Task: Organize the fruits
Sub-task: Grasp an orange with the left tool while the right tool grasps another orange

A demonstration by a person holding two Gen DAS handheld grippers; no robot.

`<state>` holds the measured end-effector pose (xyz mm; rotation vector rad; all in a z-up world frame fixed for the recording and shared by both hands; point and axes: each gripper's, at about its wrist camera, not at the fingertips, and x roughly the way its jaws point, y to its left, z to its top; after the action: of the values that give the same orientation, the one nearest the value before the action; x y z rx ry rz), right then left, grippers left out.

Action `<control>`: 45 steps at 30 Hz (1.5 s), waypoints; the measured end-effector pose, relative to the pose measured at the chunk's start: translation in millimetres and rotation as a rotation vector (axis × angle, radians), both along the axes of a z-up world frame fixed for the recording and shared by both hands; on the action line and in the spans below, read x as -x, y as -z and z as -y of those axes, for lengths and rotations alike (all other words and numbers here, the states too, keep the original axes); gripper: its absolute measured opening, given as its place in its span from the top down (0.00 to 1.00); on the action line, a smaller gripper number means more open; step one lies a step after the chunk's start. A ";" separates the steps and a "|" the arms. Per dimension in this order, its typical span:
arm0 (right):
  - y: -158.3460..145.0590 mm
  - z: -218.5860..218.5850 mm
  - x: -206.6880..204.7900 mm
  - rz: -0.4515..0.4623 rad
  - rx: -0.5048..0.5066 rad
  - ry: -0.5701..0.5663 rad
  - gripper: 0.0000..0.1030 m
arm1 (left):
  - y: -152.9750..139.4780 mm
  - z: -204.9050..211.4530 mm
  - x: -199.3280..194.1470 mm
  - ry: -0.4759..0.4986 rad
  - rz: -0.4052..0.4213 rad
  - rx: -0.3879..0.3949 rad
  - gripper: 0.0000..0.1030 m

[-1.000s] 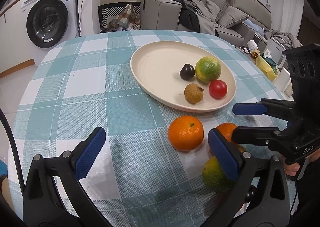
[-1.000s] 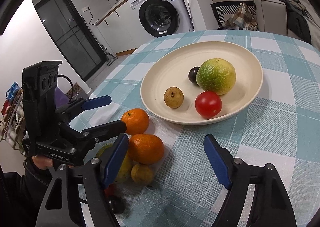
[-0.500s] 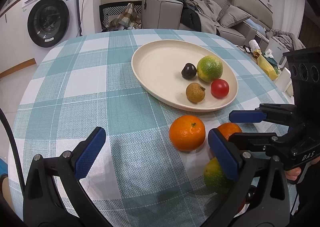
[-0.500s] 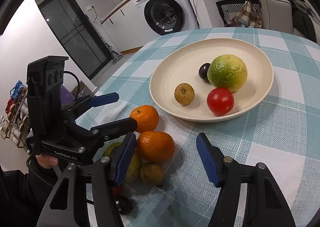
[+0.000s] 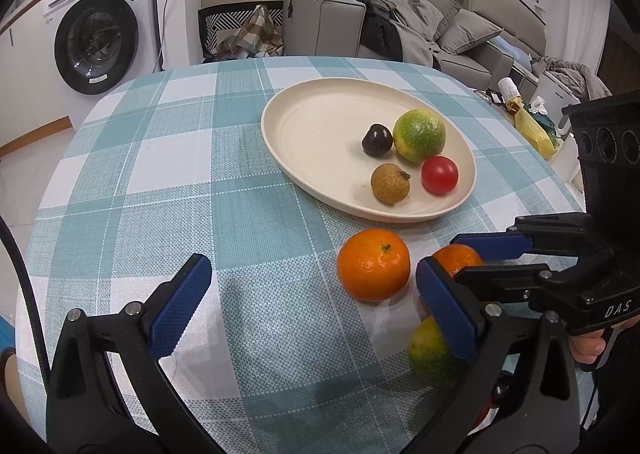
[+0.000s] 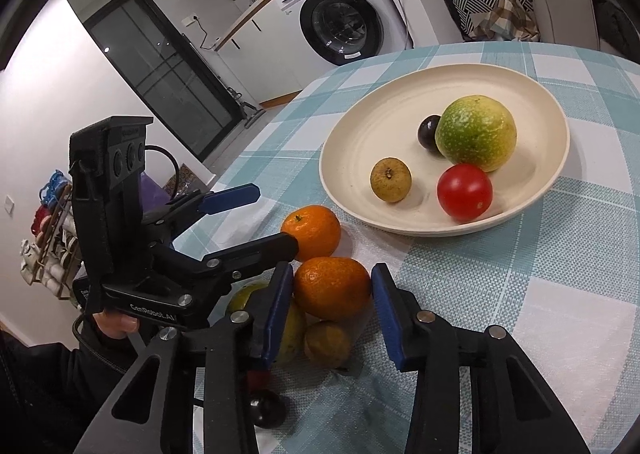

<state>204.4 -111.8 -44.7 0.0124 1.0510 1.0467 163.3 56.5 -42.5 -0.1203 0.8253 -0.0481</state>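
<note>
A cream plate holds a green-yellow citrus, a dark plum, a brown longan and a red tomato. Two tangerines lie on the cloth in front of it. My right gripper straddles the nearer tangerine, jaws narrowed around it, with small gaps showing. My left gripper is open and empty, beside the other tangerine.
Beside the held-between tangerine lie a green-yellow fruit, a small brown fruit and a dark plum. The round table has a teal checked cloth. A washing machine and sofa stand beyond.
My right gripper has moved forward over the nearer tangerine and its jaws have narrowed around it. The left gripper has stayed put and open.
</note>
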 end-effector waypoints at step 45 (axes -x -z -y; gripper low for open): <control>-1.4 5.0 -5.4 0.049 0.062 0.048 0.55 | 1.1 17.4 -4.1 0.105 -0.003 0.111 0.65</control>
<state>209.7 -116.8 -43.3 -0.0379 1.0334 0.9666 167.4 39.2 -43.5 -0.1818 0.8318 -0.1934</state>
